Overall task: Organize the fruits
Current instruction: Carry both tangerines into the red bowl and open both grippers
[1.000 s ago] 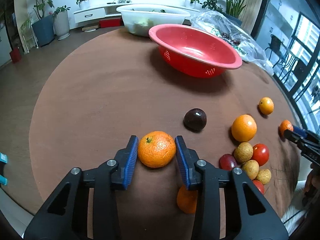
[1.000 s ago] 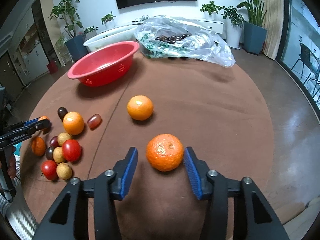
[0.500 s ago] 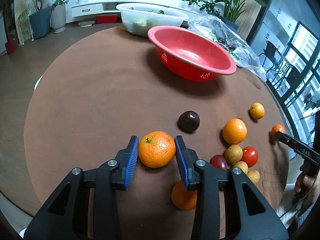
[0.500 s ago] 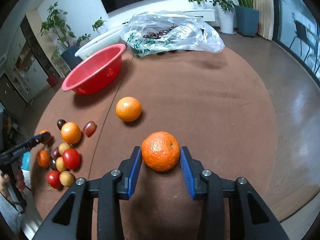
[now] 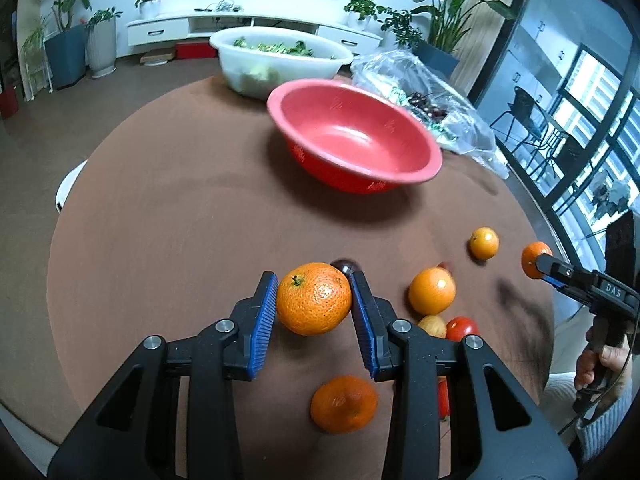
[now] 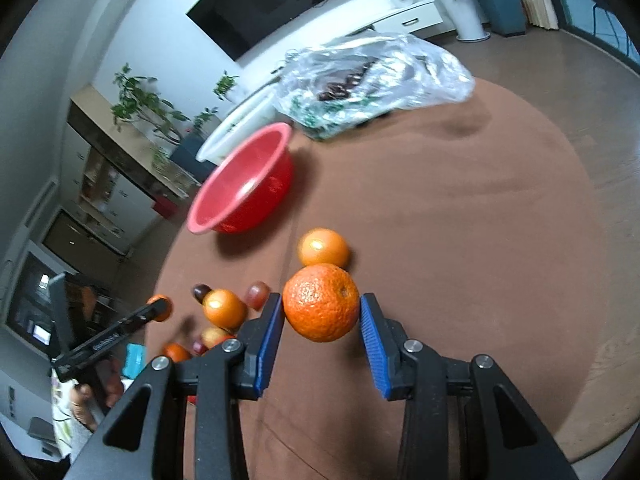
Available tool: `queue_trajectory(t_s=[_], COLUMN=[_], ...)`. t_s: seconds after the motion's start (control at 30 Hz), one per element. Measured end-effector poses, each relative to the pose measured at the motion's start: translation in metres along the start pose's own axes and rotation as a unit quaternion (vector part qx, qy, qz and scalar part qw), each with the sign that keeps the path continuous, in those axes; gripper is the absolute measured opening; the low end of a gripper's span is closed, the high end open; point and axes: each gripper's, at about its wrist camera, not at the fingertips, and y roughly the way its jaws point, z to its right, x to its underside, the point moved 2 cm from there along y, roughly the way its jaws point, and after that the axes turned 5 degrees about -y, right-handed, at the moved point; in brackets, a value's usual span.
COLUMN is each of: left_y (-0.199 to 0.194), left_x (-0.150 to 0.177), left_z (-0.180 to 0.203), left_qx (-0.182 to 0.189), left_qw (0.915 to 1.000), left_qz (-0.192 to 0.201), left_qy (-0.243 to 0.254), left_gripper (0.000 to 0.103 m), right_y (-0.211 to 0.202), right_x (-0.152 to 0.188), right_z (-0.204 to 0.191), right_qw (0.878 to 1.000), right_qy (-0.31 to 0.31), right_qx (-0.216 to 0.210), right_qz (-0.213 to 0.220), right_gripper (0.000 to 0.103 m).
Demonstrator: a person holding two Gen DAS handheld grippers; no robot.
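My left gripper [image 5: 314, 300] is shut on an orange mandarin [image 5: 314, 298] and holds it above the brown table. My right gripper [image 6: 322, 312] is shut on another mandarin [image 6: 321, 302], also lifted off the table; it shows at the right edge of the left wrist view [image 5: 534, 260]. An empty red bowl [image 5: 352, 136] stands at the far middle of the table, also seen in the right wrist view [image 6: 244, 184]. Loose fruit lies near the front: an orange [image 5: 432, 290], a small orange [image 5: 484, 243], a mandarin [image 5: 344, 404], a red tomato [image 5: 462, 328].
A white tub of greens [image 5: 280, 60] stands behind the red bowl. A clear plastic bag with dark fruit [image 6: 372, 76] lies at the far right of the table. One orange [image 6: 323, 247] lies just beyond my right gripper. The round table's edge [image 5: 60, 216] runs left.
Both grippers closed on their mandarins and lifted them off the table. The right gripper has tilted and swung left; the red bowl looks nearer in the left wrist view.
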Motion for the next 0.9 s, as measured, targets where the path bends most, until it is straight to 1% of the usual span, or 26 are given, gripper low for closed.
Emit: queue_trajectory(t_s=[0.07,0.23,0.47,0.67,0.9], left_y=[0.0,0.002,0.017,0.04,0.077], left_x=[-0.008,-0.03,-0.067,-0.098,-0.128], left_z=[0.004,0.014,0.027,0.041,0.052], left_qx=[0.008,0.011,0.011,0.01,0.0], left_qw=[1.0,0.9998,0.9993,0.9982,0.997], left_qz=[0.002,0.011,0.013,0.013,0.0], left_qy=[0.002,0.015,0.034,0.057,0.077], left_gripper=[0.034,0.034,0.034,0.034,0.034], right_y=[0.002,0.015,0.044,0.075,0.106], right_x=[-0.007,-0.029,-0.065,-0.091,-0.109], right_z=[-0.005,-0.022,-0.046,-0.061,-0.07], right_qw=[1.0,0.999,0.998,0.998,0.997], right_qy=[0.001,-0.003,-0.016,-0.037,-0.063], right_qx=[-0.012,-0.041,-0.064,-0.06,-0.043], right_qz=[0.003,0.01,0.014,0.004,-0.009], right_gripper=[0.042,0.042,0.042,0.042,0.042])
